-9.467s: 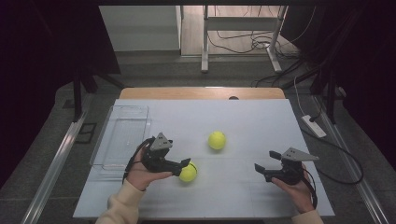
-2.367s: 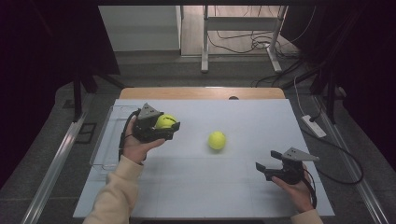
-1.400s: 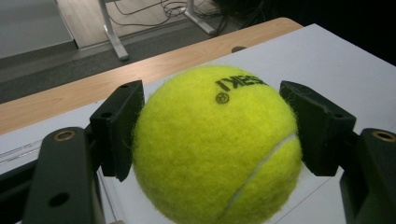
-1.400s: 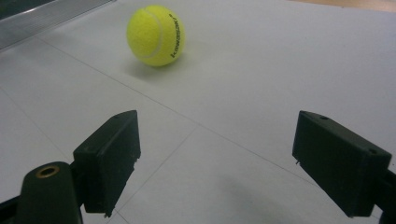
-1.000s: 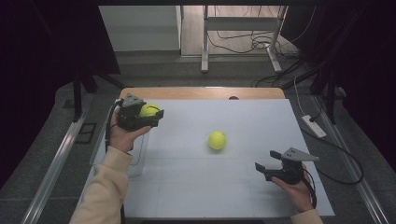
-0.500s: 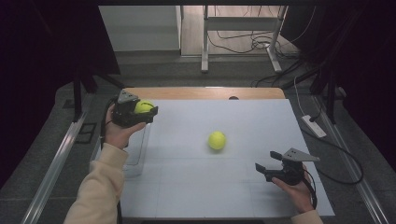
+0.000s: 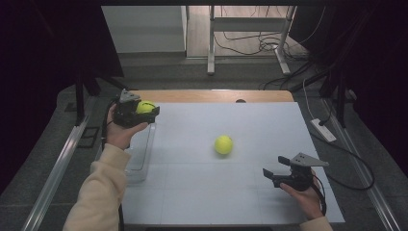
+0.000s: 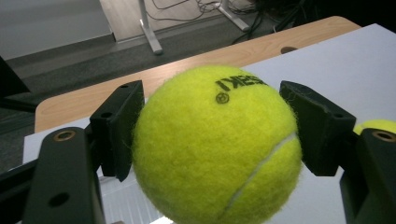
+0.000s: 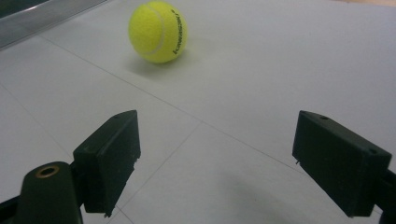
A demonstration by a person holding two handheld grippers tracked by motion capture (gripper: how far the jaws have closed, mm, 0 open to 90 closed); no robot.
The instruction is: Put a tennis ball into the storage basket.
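High view first: my left gripper (image 7: 144, 111) is raised at the far left corner of the white table (image 7: 202, 192), its jaws clamped on a yellow tennis ball (image 7: 145, 106). That ball sits over the far end of a clear plastic tray (image 7: 139, 166) that lies along the table's left edge. The hand (image 7: 120, 132) holding this gripper comes out of a cream sleeve (image 7: 96, 192) that runs up from the near left. From the left gripper view I see the held ball (image 8: 217, 144) pressed on both sides by the black pads (image 8: 119, 128), with black lettering on its top and a pale seam curving down its right side; the wooden far edge of the table (image 8: 187, 65) lies behind it. A second tennis ball (image 7: 223, 144) rests alone on the table a little right of centre, well apart from both grippers. My right gripper (image 7: 272, 174) sits low at the near right of the table, pointing left, jaws spread wide with nothing between them. Looking along it in the right gripper view, the two black jaws stand far apart over bare table, and the loose ball (image 9: 158, 31) lies farther off, up and to the left of the gap. Beyond the table I can see grey floor, a metal table leg (image 7: 210, 43) and loose cables (image 7: 245, 43).
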